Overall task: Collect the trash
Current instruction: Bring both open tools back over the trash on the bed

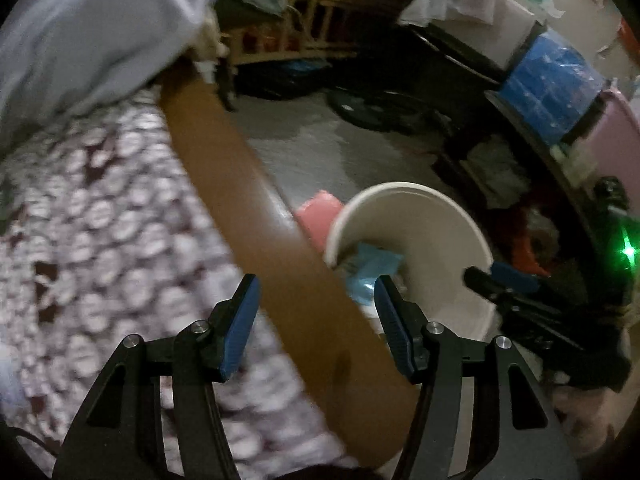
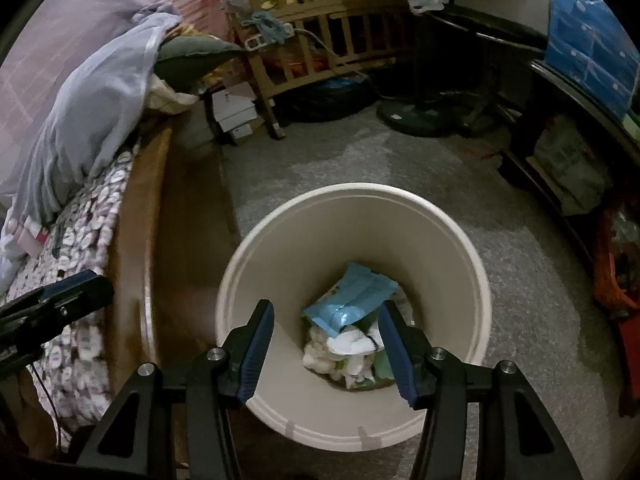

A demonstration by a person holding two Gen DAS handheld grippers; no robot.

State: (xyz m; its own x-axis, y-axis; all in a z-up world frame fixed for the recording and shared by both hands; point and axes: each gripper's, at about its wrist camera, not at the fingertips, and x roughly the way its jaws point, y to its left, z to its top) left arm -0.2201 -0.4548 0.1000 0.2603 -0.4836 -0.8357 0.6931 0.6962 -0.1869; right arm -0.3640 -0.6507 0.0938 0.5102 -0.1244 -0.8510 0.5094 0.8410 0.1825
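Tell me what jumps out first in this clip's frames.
The cream trash bin on the grey floor beside the bed, a blue wrapper atop white wads inside. The right gripper hangs open and empty above it; the left gripper, also open and empty, is over the bed's brown edge.

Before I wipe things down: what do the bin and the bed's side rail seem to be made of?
Bin: probably plastic, smooth cream matte wall with a moulded rolled rim. Side rail: looks like wood or laminate, brown with a dull sheen; grain is too blurred to confirm.
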